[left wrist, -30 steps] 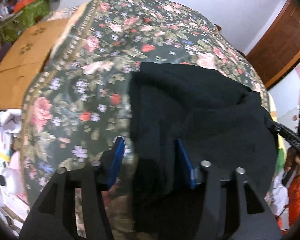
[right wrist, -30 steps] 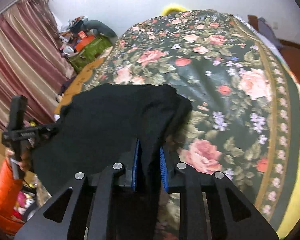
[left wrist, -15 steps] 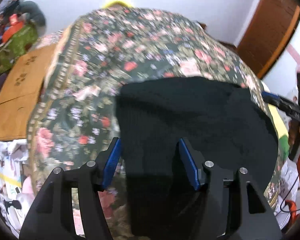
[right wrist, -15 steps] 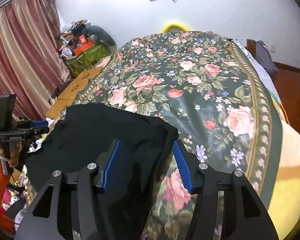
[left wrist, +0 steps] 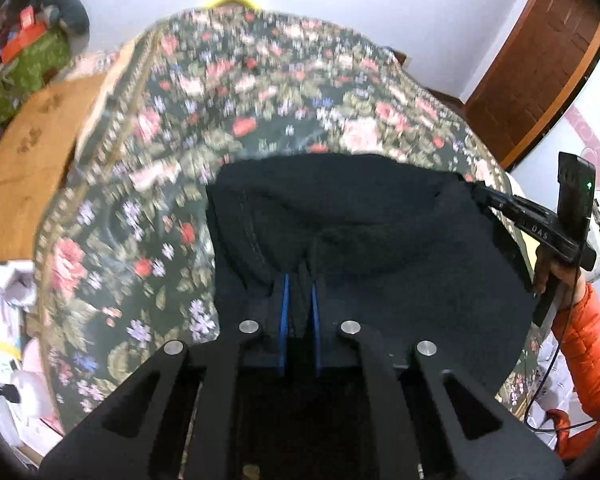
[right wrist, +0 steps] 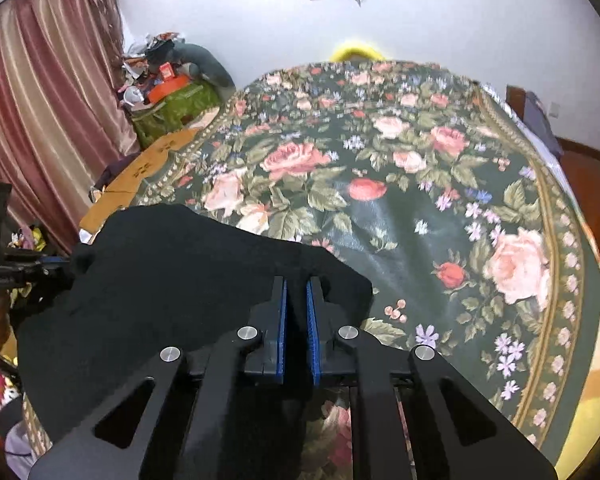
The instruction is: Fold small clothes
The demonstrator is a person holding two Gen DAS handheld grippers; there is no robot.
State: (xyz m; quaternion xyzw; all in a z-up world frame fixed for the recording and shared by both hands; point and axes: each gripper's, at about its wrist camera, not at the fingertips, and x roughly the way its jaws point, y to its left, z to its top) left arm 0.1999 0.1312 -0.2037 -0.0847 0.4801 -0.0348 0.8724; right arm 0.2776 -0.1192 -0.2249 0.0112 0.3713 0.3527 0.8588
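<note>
Now both grippers, gaping half a second ago, pinch the black garment (left wrist: 380, 220): left gripper (left wrist: 299, 284) at its near edge, right gripper (right wrist: 296, 284) likewise. It lies at six o'clock on the floral bedspread (right wrist: 420, 184), seemingly ready for folding.

Our left tool (left wrist: 299, 284) has its blue pads pinched on a fold of the black garment (left wrist: 380, 216), which lies on the flowered bed (left wrist: 180, 152). At far right, our right tool (left wrist: 476, 194) grips the garment's other edge.
</note>
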